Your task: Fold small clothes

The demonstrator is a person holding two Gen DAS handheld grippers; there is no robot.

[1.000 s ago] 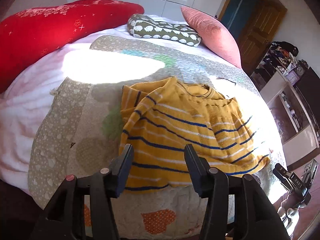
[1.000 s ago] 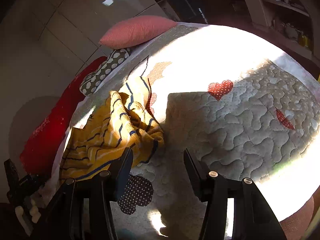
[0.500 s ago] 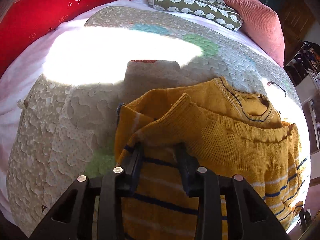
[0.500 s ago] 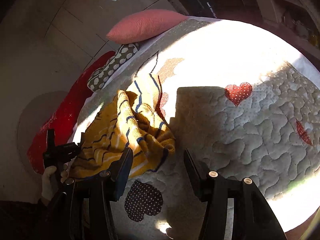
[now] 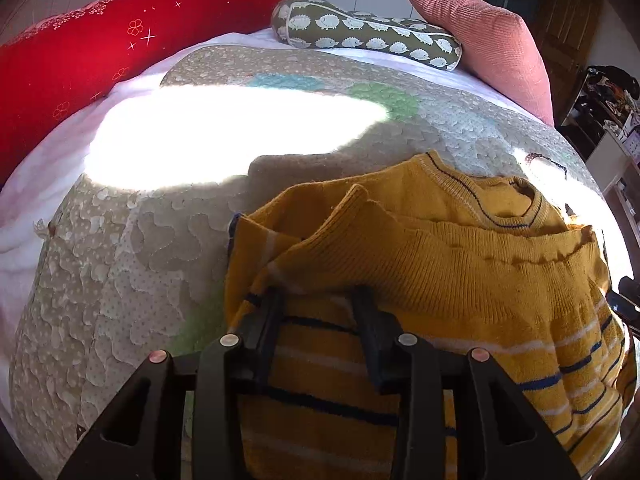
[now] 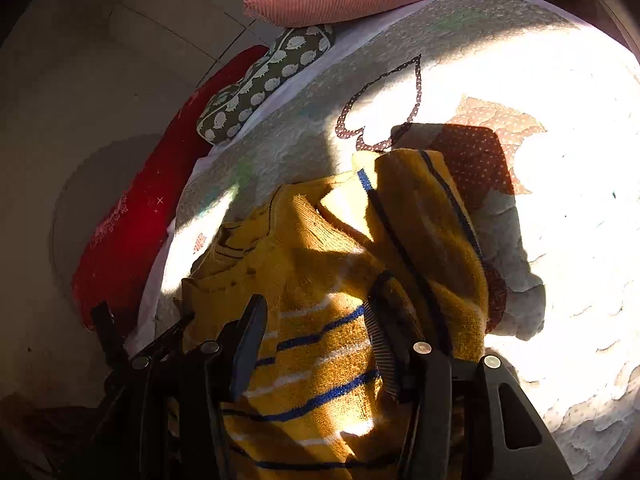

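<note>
Your piece is a small mustard-yellow knit sweater (image 5: 460,280) with blue and white stripes, lying on the quilted bedspread (image 5: 132,248) toward its near edge, with the ribbed hem doubled back over the body toward the neckline. Judge it as light, soft and floppy: thick knit that drapes and bunches, grips well against rubber pads, and will stretch or slide off its fold if you pull one side harder than the other. Nothing fragile here, but the loose knit can snag on a fingertip.

Your left gripper (image 5: 316,300) looks clenched on the folded edge near the sweater's left side; the fingertips are buried under the ribbed band, so the pinch itself is hidden. Your right gripper (image 6: 316,312) sits over the striped cloth on the other side with its jaws parted and fabric lying between them; I cannot tell whether it has hold of anything, and I'd read it as released.

The best hold is likely on the ribbed hem or a doubled edge, where the knit is thickest and least stretchy, taking both layers at matching points left and right. Lift only enough to clear the quilt.

Beyond the sweater, a hard patch of sunlight washes out the bedspread. At the head of the bed lie a red bolster (image 5: 80,52), a green hedgehog-print cushion (image 5: 360,36) and a pink corduroy pillow (image 5: 488,40), all well apart from your work.
</note>
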